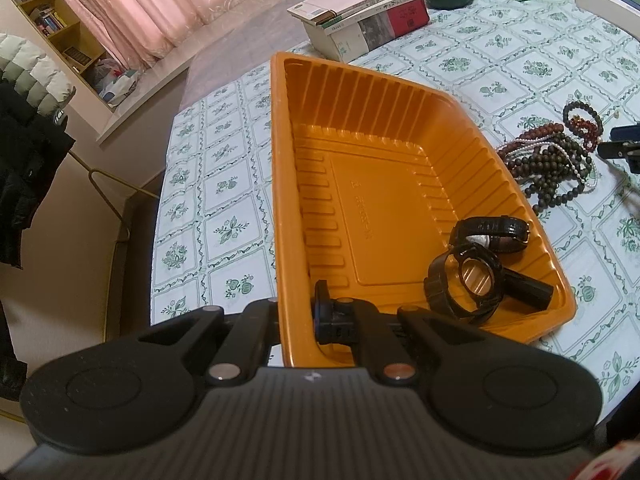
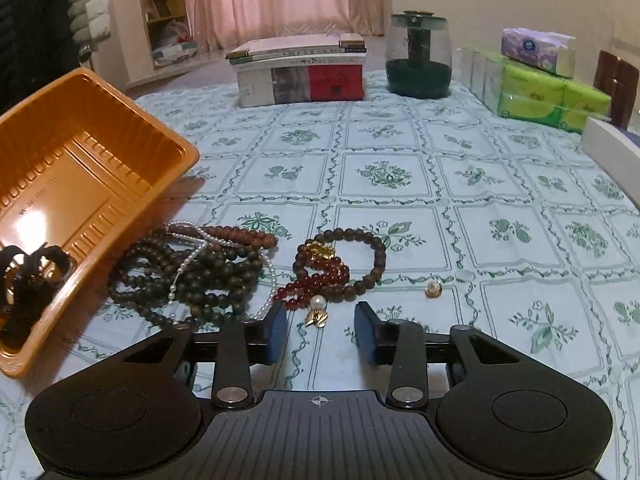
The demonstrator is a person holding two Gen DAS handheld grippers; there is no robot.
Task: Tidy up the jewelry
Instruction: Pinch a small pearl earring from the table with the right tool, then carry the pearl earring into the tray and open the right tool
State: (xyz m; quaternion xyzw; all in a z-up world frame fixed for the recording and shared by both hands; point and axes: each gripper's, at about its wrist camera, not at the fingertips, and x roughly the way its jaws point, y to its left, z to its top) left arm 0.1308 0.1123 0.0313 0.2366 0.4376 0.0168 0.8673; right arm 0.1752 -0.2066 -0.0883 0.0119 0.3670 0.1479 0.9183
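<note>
Left gripper (image 1: 298, 312) pinches the near rim of the ribbed orange plastic tray (image 1: 280, 200), likely steadying it for loading. Two black wristwatches (image 1: 476, 268) lie in its near right corner. The tray's long axis runs away from the left camera. Right gripper (image 2: 321, 326), jaws spread and empty, hovers just before the pearl-and-gold earring (image 2: 317, 310) on the floral tablecloth (image 2: 440, 184), beside the dark wooden bead strands (image 2: 200, 276) at the tray's right side.

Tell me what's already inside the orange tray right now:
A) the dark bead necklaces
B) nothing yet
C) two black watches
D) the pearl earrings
C. The left wrist view shows two black watches lying in the near corner of the orange tray, whose wall the left gripper clamps. The bead necklaces and pearl earrings lie on the tablecloth, ahead of the open right gripper.
</note>
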